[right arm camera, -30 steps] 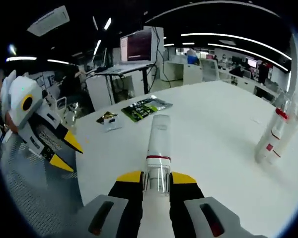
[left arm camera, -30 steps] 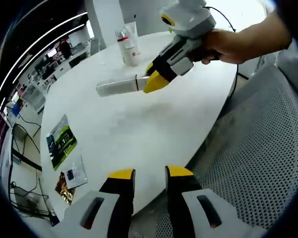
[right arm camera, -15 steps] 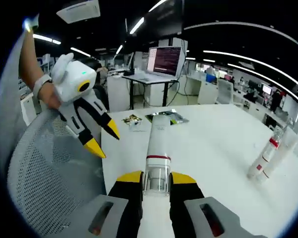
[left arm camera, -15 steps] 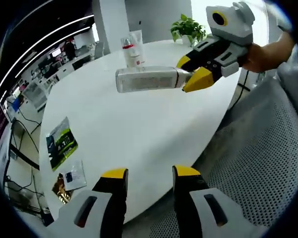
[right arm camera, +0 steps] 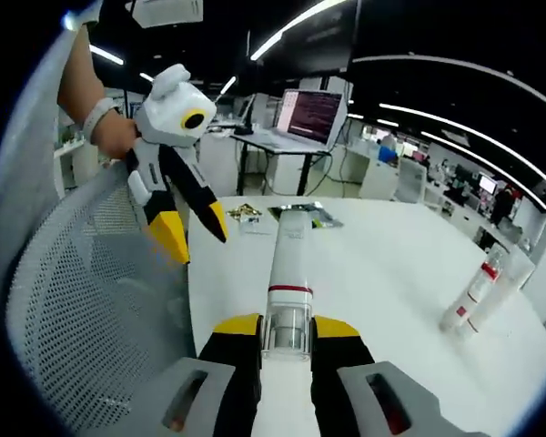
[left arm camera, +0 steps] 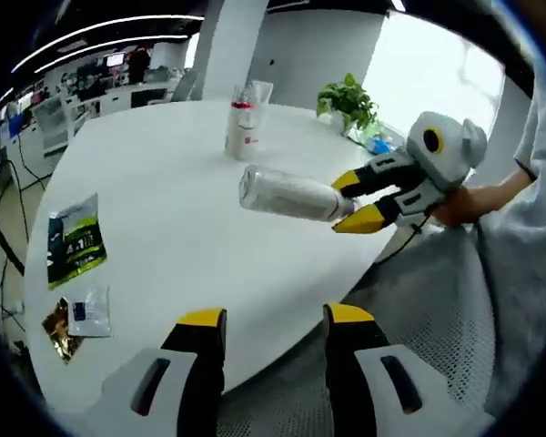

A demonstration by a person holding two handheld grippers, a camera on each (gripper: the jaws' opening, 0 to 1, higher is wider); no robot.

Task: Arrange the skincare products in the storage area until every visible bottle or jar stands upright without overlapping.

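Bottle (right arm camera: 288,273), clear with a red band, was clenched by its neck between the jaws of the right gripper (right arm camera: 287,330) and held lying level in the air above the edge of the round white table (left arm camera: 164,218). The left gripper (left arm camera: 266,320) was held with jaws parted and nothing between them, over a mesh chair (right arm camera: 91,319). Two further bottles (left arm camera: 244,127) were seen standing upright, touching, at the table's far side. Flat packets (left arm camera: 75,248) were seen lying near the other edge.
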